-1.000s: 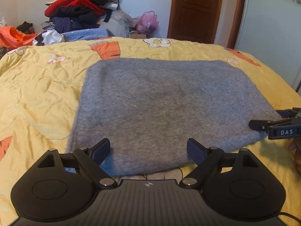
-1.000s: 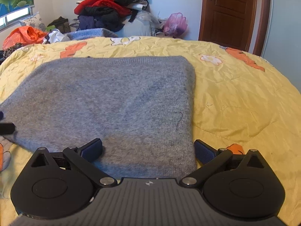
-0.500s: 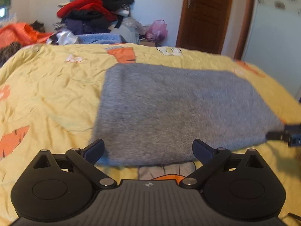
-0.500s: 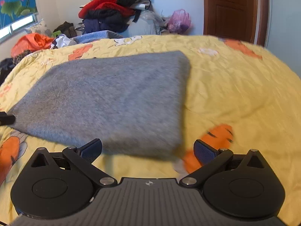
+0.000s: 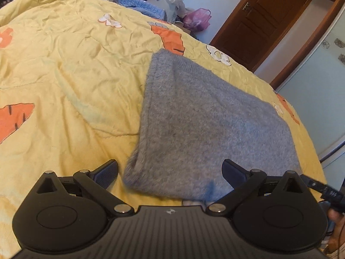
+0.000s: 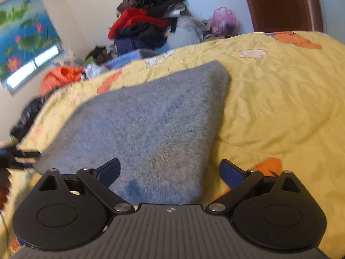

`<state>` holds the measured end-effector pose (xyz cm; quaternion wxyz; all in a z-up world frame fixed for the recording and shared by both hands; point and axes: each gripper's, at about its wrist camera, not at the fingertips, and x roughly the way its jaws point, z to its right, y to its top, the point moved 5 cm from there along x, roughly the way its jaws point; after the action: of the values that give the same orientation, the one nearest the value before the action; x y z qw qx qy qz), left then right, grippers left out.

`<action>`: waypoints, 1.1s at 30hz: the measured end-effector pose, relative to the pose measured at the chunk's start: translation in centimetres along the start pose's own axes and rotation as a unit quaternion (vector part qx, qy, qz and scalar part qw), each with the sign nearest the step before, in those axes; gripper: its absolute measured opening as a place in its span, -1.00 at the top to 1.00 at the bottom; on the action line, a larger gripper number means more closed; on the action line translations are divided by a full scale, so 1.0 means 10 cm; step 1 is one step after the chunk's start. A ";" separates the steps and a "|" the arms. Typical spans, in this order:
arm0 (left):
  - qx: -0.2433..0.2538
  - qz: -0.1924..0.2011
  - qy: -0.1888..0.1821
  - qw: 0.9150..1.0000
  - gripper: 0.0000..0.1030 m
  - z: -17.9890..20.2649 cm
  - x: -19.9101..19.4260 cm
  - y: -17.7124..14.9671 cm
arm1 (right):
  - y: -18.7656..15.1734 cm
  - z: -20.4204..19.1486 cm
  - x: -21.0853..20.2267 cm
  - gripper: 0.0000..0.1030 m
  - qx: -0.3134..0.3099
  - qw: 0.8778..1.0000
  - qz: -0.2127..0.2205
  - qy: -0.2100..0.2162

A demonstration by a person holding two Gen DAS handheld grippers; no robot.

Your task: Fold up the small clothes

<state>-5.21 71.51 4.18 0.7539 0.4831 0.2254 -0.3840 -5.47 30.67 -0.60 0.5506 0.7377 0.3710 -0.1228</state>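
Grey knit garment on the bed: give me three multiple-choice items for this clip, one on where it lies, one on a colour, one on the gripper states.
1. Where does the grey knit garment lie?
A. On the floor
B. Flat on the yellow bedspread
C. On the clothes pile

2. What colour are the carrot prints on the bedspread?
A. Orange
B. Green
C. Purple

3. How do the left gripper and right gripper stand?
A. Both shut on the garment
B. One shut
C. Both open, holding nothing

Answers: 1 B, the garment is spread on the yellow cover; 2 A, the prints are orange; 3 C, each view shows the fingers wide apart with nothing clamped.
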 end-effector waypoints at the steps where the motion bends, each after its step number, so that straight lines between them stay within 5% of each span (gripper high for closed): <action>1: -0.005 -0.006 -0.003 1.000 -0.98 0.01 0.02 0.02 | 0.00 -0.05 0.05 -0.84 -0.012 1.000 -0.002 -0.004; 3: 0.009 -0.021 0.010 1.000 -0.98 0.05 0.09 0.02 | 0.01 -0.14 0.10 -0.55 -0.033 0.999 -0.009 -0.027; 5: 0.028 -0.020 0.026 0.999 -0.82 0.09 0.10 0.00 | 0.01 -0.20 0.14 0.29 -0.045 0.998 -0.018 -0.046; 6: 0.037 -0.020 0.034 0.999 -0.41 0.11 0.10 -0.01 | 0.01 -0.22 0.15 0.39 -0.049 0.997 -0.022 -0.054; 7: 0.041 -0.022 0.046 0.998 0.21 0.10 0.08 0.00 | 0.02 -0.24 0.16 0.48 -0.051 0.997 -0.026 -0.051; 9: 0.022 -0.038 0.048 0.998 0.67 0.03 0.08 0.01 | 0.02 -0.27 0.17 0.51 -0.052 0.997 -0.029 -0.054; 10: 0.019 -0.043 0.043 0.998 0.73 0.00 0.08 0.02 | 0.03 -0.28 0.17 0.54 -0.052 0.997 -0.029 -0.057; 24: 0.050 -0.030 0.034 0.998 0.81 0.13 -0.25 0.19 | 0.24 -0.43 -0.14 0.62 -0.059 0.997 -0.013 -0.044; 33: 0.047 -0.040 0.023 0.998 0.82 0.02 -0.65 -0.29 | -0.20 -0.52 -0.63 0.63 -0.056 0.998 -0.026 -0.017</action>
<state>-11.41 72.93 7.28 0.7091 0.5169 0.2439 -0.4129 -12.42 33.05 3.54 0.5936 0.6937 0.3872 -0.1283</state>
